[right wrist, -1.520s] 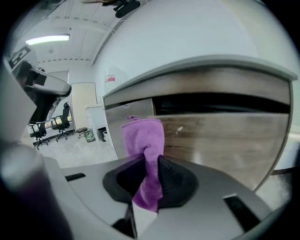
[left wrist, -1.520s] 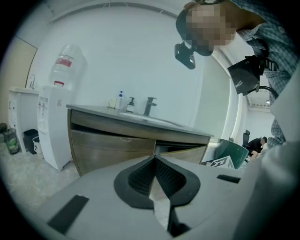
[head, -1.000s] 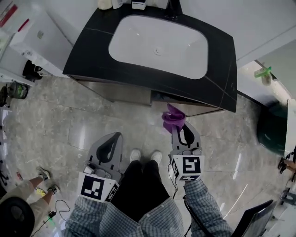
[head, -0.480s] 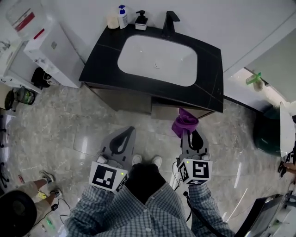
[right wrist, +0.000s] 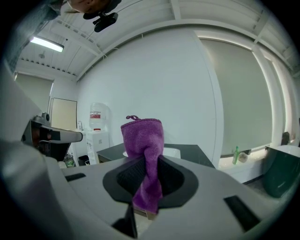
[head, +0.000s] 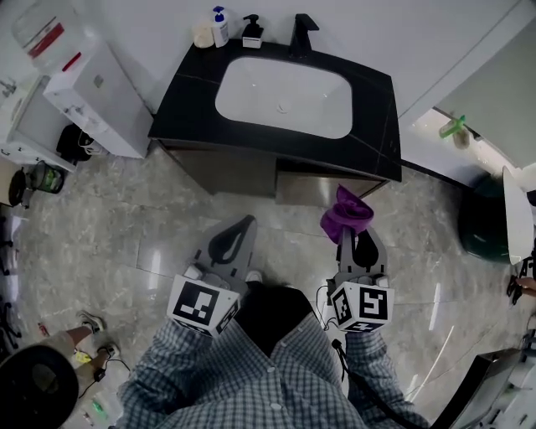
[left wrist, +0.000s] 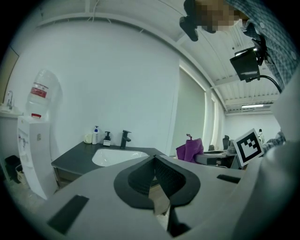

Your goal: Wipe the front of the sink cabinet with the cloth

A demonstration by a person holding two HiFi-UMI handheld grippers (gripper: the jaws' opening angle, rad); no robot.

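Note:
The sink cabinet has a black top (head: 180, 109) and a white basin (head: 280, 96); its brown front (head: 243, 178) faces me. My right gripper (head: 351, 230) is shut on a bunched purple cloth (head: 346, 212), held just short of the cabinet front's right part, apart from it. In the right gripper view the cloth (right wrist: 143, 140) stands up from between the jaws of the right gripper (right wrist: 149, 164). My left gripper (head: 244, 224) hangs to the left, shut with nothing in it. The left gripper (left wrist: 153, 158) points at the basin (left wrist: 115, 156).
A white water dispenser (head: 92, 92) stands left of the cabinet. Soap bottles (head: 219, 25) and a black faucet (head: 303, 33) sit at the back of the top. A dark green bin (head: 486, 226) is at the right. Someone's shoes (head: 92, 335) are at the lower left.
The head view has pulled back, so the bottles and faucet now show. The right gripper with the cloth has shifted a little to the right; both grippers stay shut.

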